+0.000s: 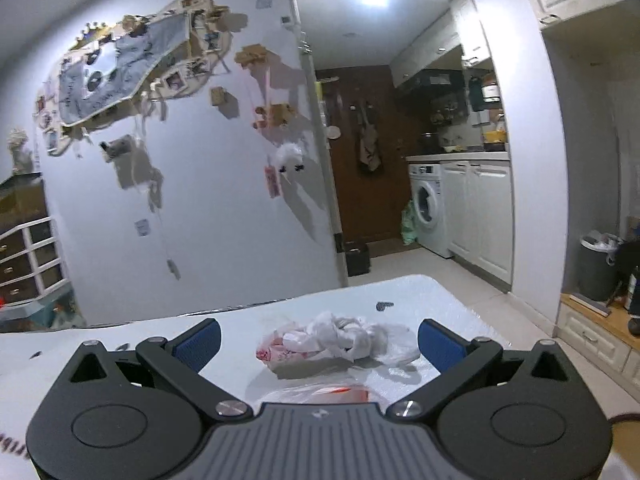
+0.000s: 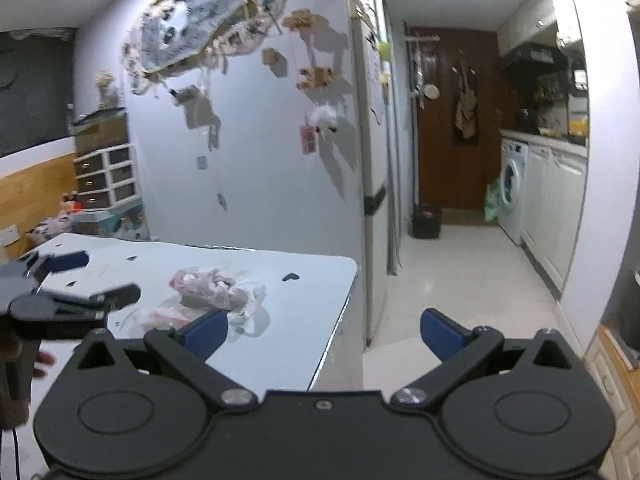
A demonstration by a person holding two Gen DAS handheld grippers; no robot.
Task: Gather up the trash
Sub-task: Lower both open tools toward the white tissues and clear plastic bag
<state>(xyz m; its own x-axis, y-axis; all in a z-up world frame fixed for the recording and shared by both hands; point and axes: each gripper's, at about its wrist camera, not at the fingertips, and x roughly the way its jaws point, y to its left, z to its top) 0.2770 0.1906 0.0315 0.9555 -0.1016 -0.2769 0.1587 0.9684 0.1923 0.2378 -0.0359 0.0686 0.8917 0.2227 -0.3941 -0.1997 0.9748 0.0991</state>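
Observation:
A crumpled white and pink plastic bag (image 1: 334, 340) lies on the white table (image 1: 420, 296), with a clear plastic wrapper with red print (image 1: 324, 392) nearer to me. My left gripper (image 1: 320, 344) is open, its blue pads on either side of the crumpled bag, just short of it. In the right wrist view the same bag (image 2: 218, 286) and wrapper (image 2: 168, 316) lie on the table (image 2: 304, 272). My right gripper (image 2: 324, 330) is open and empty, over the table's right edge. The left gripper (image 2: 72, 284) shows at far left.
A grey bin with a white liner (image 1: 598, 266) stands on the floor at right beside a wooden cabinet (image 1: 596, 328). A decorated wall (image 1: 200, 160) rises behind the table. A hallway with washing machine (image 1: 428, 208) and a small black bin (image 1: 356, 258) lies beyond.

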